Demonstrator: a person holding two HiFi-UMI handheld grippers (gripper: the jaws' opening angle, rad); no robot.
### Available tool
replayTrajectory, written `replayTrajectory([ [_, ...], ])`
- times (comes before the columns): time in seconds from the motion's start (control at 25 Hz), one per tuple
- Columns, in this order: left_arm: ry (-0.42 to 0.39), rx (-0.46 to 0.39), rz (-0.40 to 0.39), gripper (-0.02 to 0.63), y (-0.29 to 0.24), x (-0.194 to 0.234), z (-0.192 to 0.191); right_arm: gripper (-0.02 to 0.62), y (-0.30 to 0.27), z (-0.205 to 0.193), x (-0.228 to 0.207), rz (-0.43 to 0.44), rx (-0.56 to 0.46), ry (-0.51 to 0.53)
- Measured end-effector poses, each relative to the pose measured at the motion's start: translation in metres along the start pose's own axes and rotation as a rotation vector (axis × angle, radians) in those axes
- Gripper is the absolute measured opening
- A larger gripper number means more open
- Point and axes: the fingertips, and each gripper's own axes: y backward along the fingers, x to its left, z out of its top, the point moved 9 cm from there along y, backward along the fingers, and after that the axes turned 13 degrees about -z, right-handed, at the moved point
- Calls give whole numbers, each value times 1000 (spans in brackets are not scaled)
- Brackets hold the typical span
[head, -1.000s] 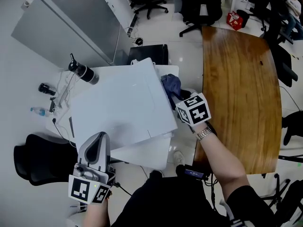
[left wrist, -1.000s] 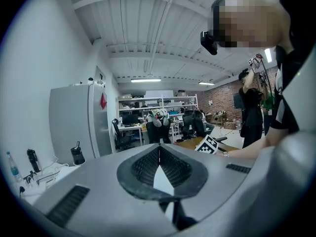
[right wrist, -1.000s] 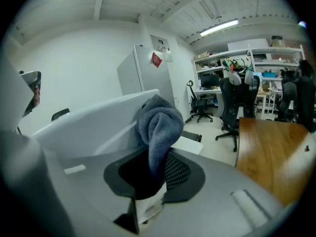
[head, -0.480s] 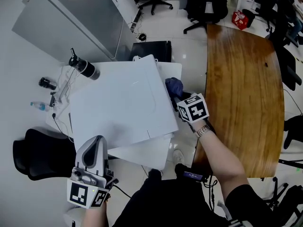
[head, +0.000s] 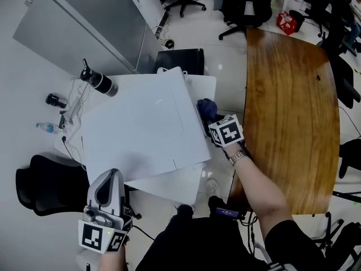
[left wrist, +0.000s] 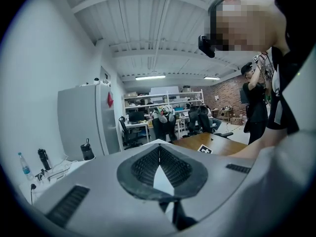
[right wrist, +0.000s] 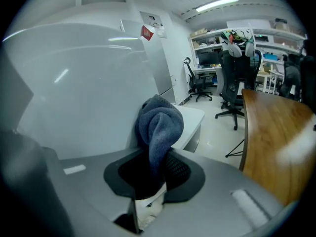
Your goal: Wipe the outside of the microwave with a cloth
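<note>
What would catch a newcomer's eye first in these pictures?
The big white microwave fills the middle of the head view. The right gripper holds a dark blue cloth at its right side, beside a long wooden table. The left gripper, shut and empty, hangs lower left.

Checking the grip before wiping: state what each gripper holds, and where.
Right gripper: the dark blue bunched towelling cloth, pinched by one end, the rest bulging beyond the jaws. Left gripper: shut, nothing held.
</note>
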Motion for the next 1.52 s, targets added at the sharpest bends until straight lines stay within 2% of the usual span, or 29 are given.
replayTrajectory([
  [0.36, 5, -1, 10, 5, 4, 0, -1, 75, -6, -10, -3, -31, 77, 8],
  [0.56, 18, -18, 15, 5, 13, 3, -3, 75, 6, -7, -6, -68, 64, 12],
  [0.84, 31, -71, 8, 5, 36, 4, -7, 74, 52, 2, -5, -126, -23, 9],
  [1.12, 52, -143, -25, 5, 77, 2, -14, 74, 135, 6, 11, -207, -133, 7],
  [1.32, 60, -201, -66, 5, 107, -2, -24, 74, 207, 12, 37, -268, -254, 24],
  [1.52, 65, -232, -87, 5, 141, -10, -31, 74, 273, 13, 77, -290, -363, 57],
])
